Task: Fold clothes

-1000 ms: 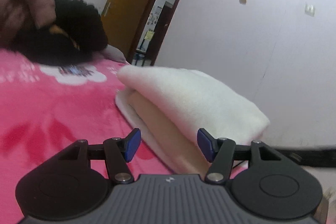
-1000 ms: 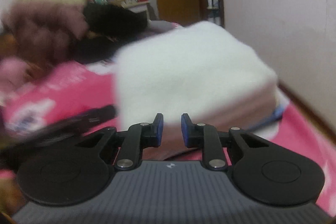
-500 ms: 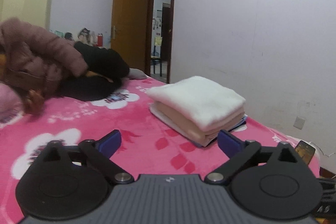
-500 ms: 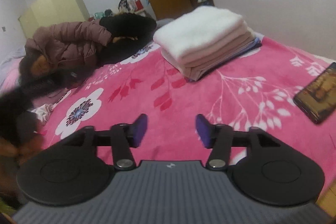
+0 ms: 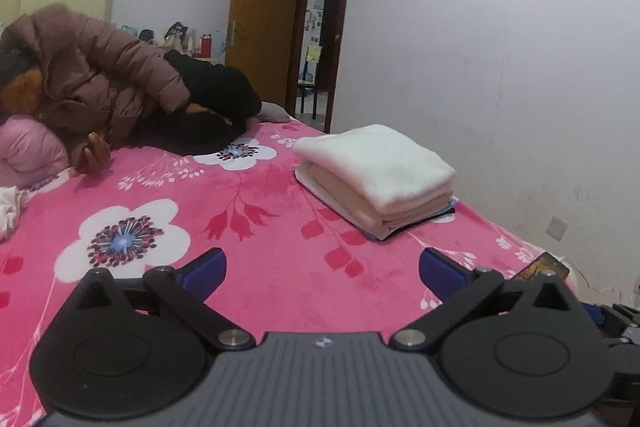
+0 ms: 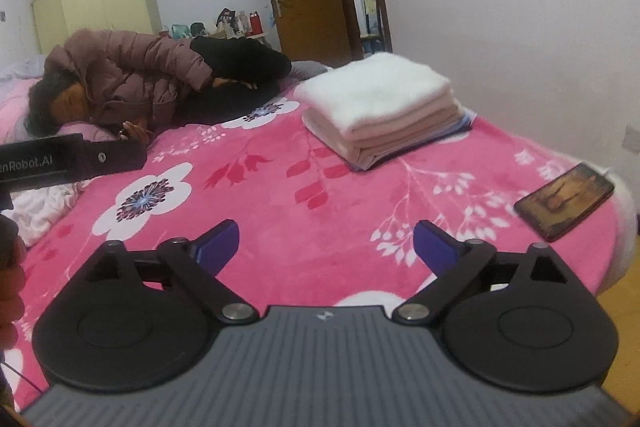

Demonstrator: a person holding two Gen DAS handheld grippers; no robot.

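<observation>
Your folded stack (image 5: 374, 173) is sitting on the pink floral bed (image 5: 280, 259), out toward the wall-side edge, with the phone (image 6: 564, 201) lying apart from it nearer the bed's corner. Both grippers are well back from the stack: the left gripper (image 5: 322, 267) is spread wide with nothing between its jaws, and the right gripper (image 6: 326, 245) has just been opening and now stands wide too, nothing in it. The unfolded white garment (image 6: 42, 205) lies bunched on the far side of the bed from the stack, looks like the next one. It'll probably be light and floppy, sagging wherever you don't support it, so I'd pinch it by two corners or along a hem and lift evenly.
</observation>
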